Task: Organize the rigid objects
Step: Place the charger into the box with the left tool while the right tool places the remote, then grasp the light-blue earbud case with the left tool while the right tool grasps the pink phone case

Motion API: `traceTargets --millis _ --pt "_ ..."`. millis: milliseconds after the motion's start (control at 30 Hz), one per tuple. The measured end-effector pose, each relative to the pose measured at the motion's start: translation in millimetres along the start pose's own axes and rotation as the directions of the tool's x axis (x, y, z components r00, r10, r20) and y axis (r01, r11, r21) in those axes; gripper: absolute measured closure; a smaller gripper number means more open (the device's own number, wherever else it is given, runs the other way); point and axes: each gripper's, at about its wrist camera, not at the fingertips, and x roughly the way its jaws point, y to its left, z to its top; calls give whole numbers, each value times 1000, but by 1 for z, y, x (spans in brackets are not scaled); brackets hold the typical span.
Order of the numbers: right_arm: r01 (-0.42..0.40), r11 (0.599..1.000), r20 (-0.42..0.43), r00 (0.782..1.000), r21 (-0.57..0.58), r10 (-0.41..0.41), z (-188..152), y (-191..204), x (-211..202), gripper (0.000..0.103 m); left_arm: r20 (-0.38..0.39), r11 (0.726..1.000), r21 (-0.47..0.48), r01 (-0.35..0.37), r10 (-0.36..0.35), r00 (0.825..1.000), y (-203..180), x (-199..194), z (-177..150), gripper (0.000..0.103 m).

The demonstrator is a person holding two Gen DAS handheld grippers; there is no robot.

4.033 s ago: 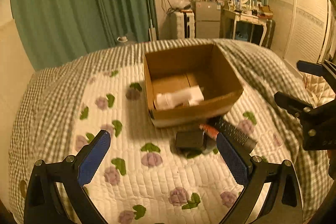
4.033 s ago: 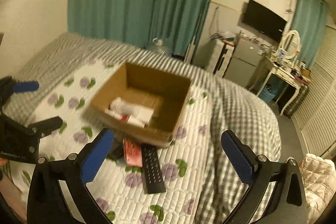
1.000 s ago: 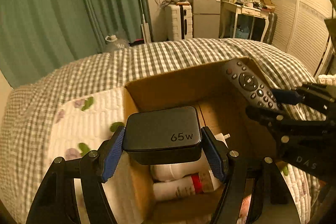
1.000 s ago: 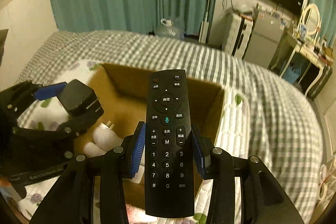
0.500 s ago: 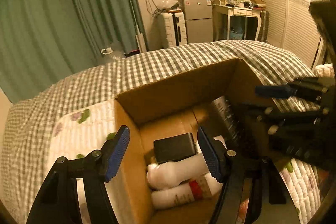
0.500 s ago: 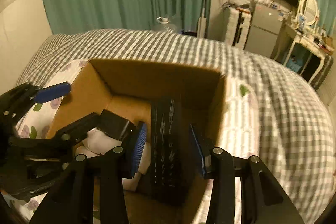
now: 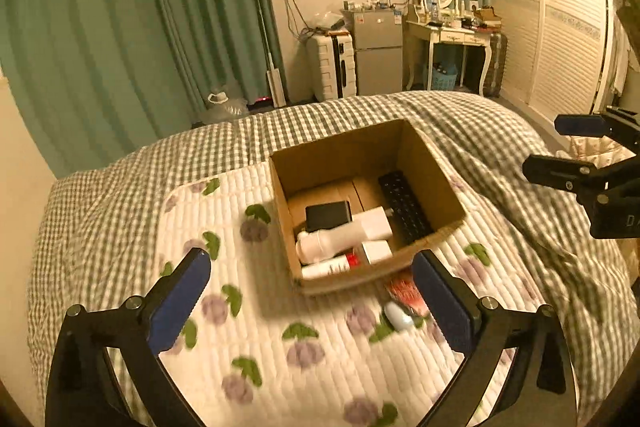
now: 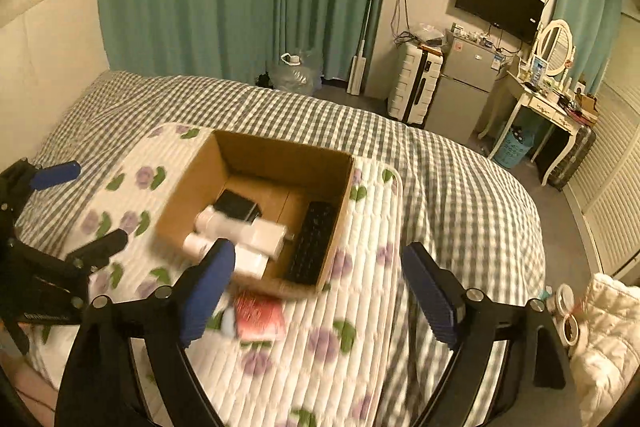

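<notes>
Below the brown cardboard box [image 7: 424, 163] at frame centre, both tongs are gaping empty, facing a light, stiff red packet [image 7: 404, 293], graspable by its edges.

Left wrist view is looking down from the near-left of the box [image 7: 436, 163], facing the far wall. Right wrist view is looking down from the box's [image 8: 188, 187] near-right, angled leftward. Both are sitting fairly near and sharing the box and bed [image 7: 120, 187].
</notes>
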Motion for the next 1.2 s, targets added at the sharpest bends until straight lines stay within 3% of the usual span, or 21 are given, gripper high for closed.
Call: traceTargets --millis 67,300,467,633,700,867,1100,1167,1200 --pt "3 1000 13 1000 -3 -3 -12 4 -20 6 10 1000 -8 5 -5 1000 2 -19 -10 0" --pt "5 1000 13 1000 -10 -5 -54 27 -39 5 9 993 -121 -5 7 1000 9 -26 -55 0" --pt "20 996 -43 999 -88 -24 -85 55 7 5 -33 981 -193 -16 9 999 16 18 -83 0" --pt "20 997 -104 994 -72 -27 -102 65 75 6 -136 960 -235 -153 124 983 22 92 -99 0" --pt "41 997 -126 991 -62 -48 -107 63 105 6 -191 954 -242 -175 130 973 23 117 -103 0" --pt "-5 999 -192 981 -38 -2 -119 58 160 17 -208 963 -222 -155 109 972 21 141 -113 0" --pt "-44 992 -210 977 -120 18 -129 75 187 19 -253 957 -257 -133 66 965 26 155 -121 0" --pt "-15 991 -204 979 -133 -13 -127 74 187 37 -247 955 -261 -138 71 966 27 152 -121 0" --pt "-4 991 -204 979 -134 -23 -126 72 185 40 -247 955 -259 -142 77 966 26 150 -121 0"
